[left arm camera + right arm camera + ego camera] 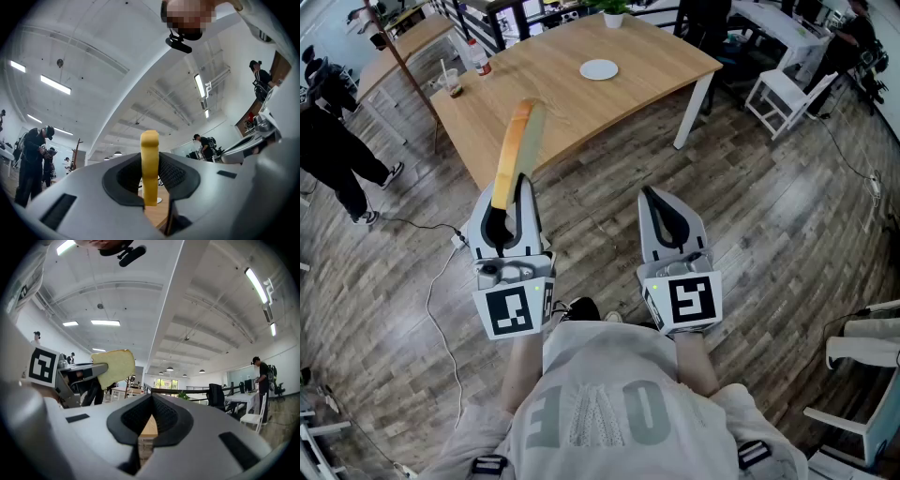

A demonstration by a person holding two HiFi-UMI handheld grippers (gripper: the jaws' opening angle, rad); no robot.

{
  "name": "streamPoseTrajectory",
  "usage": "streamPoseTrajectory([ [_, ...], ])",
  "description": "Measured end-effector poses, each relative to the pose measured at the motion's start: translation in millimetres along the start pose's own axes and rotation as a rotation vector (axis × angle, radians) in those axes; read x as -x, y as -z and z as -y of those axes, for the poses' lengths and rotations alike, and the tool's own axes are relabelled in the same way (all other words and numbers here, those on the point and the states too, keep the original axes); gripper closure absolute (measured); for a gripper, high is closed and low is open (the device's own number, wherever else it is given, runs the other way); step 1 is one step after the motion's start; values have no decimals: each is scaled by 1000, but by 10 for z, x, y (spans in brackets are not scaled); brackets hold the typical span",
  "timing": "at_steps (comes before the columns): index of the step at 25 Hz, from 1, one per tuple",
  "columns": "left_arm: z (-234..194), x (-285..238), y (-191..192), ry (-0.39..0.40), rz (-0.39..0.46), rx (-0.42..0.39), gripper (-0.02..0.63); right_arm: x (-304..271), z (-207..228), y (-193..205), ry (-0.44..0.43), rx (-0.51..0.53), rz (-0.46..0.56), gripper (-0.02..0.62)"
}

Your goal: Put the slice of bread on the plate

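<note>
My left gripper [508,199] is shut on a slice of bread [516,148] that stands on edge and sticks up past the fingertips, over the wooden floor in front of the table. In the left gripper view the bread [149,164] shows edge-on, pinched between the dark pads of the left gripper [151,190]. A small white plate [599,69] lies on the wooden table [553,103], well ahead of both grippers. My right gripper [664,208] hangs beside the left one, shut and holding nothing. In the right gripper view the right gripper [143,422] is shut, and the bread [115,367] shows at its left.
A cup [453,85] and a bottle [478,59] stand at the table's left end, a potted plant [613,12] at its far edge. A person [336,145] stands at the left. White chairs [787,97] are at the right. A cable [439,281] runs along the floor.
</note>
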State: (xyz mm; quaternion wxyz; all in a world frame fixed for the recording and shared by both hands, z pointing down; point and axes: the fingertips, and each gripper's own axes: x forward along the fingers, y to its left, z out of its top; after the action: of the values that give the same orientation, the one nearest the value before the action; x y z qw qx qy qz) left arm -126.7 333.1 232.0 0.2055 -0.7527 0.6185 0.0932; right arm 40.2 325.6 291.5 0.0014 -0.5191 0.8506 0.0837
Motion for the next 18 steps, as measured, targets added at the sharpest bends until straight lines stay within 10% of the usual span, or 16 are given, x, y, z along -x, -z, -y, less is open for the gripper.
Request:
streamPoseTrajectory([
  [18, -23, 85, -81, -10, -23, -32, 517, 116, 60, -62, -14, -55, 64, 578],
])
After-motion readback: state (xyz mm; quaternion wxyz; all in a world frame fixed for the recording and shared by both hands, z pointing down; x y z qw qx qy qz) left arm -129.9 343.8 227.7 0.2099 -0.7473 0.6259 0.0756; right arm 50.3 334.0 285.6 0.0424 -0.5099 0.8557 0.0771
